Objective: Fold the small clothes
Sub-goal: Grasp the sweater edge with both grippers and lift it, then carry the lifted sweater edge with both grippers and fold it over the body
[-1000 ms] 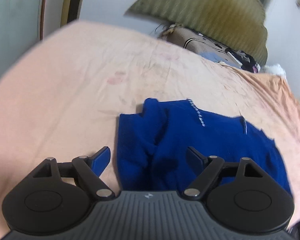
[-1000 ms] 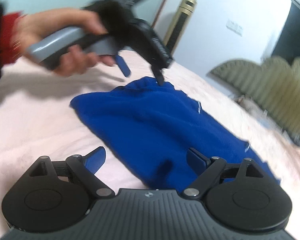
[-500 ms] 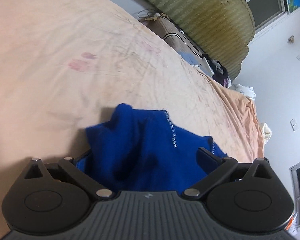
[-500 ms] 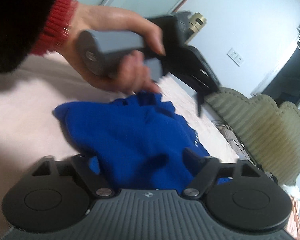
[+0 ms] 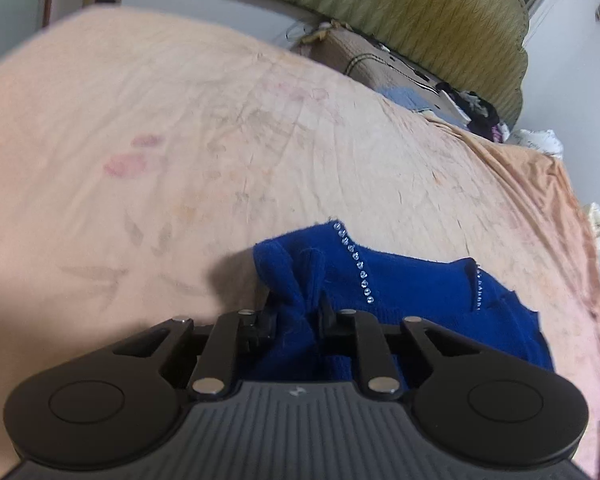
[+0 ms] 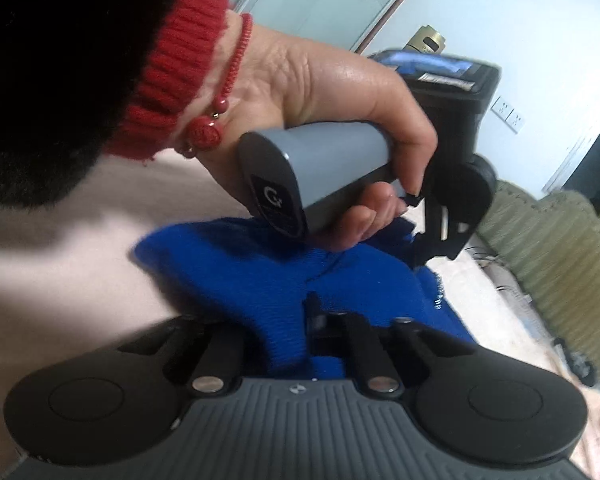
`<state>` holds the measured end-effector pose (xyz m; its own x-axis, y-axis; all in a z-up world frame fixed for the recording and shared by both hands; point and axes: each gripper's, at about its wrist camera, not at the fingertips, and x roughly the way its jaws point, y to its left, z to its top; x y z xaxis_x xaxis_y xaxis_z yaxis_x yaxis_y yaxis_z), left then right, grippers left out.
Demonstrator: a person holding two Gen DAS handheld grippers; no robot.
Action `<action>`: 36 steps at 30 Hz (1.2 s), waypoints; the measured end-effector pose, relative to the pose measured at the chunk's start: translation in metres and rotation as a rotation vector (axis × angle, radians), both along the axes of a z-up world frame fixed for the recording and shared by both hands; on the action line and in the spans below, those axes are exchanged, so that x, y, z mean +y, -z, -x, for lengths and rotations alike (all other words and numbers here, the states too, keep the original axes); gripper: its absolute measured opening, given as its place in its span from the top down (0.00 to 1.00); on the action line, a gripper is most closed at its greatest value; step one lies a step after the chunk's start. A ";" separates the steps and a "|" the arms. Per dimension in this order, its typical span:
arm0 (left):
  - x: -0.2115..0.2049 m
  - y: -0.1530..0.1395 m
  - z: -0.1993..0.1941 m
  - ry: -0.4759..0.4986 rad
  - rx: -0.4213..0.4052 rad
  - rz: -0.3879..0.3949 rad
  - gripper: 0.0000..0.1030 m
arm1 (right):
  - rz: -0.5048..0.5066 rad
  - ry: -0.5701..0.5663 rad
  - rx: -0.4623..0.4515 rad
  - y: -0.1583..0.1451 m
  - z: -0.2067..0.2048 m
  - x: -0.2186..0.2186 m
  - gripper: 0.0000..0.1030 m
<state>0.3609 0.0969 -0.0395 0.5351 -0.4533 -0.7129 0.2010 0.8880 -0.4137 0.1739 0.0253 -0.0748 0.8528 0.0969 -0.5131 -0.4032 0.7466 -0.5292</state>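
A small blue knitted garment (image 5: pixel 420 300) with rows of rhinestones lies on a peach bedsheet (image 5: pixel 180 140). My left gripper (image 5: pixel 296 320) is shut on a bunched fold of the garment's near left edge. My right gripper (image 6: pixel 288 328) is shut on another fold of the same garment (image 6: pixel 236 272). In the right wrist view the person's hand (image 6: pixel 332 96) holds the left gripper's grey handle just above the cloth, close ahead of my right gripper. Both pairs of fingertips are buried in fabric.
An olive padded headboard (image 5: pixel 420 12) stands at the far end of the bed, with a cardboard box (image 5: pixel 380 64) and loose clothes in front of it. A gold-and-black post (image 6: pixel 424 40) stands by the wall.
Both grippers went from open above the flat garment to shut on folds of it. The garment's near edge is bunched and lifted, and the left gripper has come close to the right one.
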 end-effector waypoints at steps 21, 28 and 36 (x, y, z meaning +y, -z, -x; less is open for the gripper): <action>-0.121 -0.085 0.064 0.072 -0.300 -0.446 0.85 | -0.201 0.122 -0.114 -0.053 0.067 -0.107 0.94; -0.151 -0.094 0.069 0.095 -0.303 -0.444 0.85 | -0.242 0.177 -0.110 -0.054 0.078 -0.142 0.94; -0.184 -0.097 0.073 0.122 -0.309 -0.456 0.85 | -0.272 0.219 -0.121 -0.055 0.096 -0.164 0.94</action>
<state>0.2879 -0.0874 0.0575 0.7133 -0.2078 -0.6693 0.3642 0.9259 0.1007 0.0778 -0.1384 -0.0194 0.9214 0.0248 -0.3878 -0.1653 0.9282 -0.3334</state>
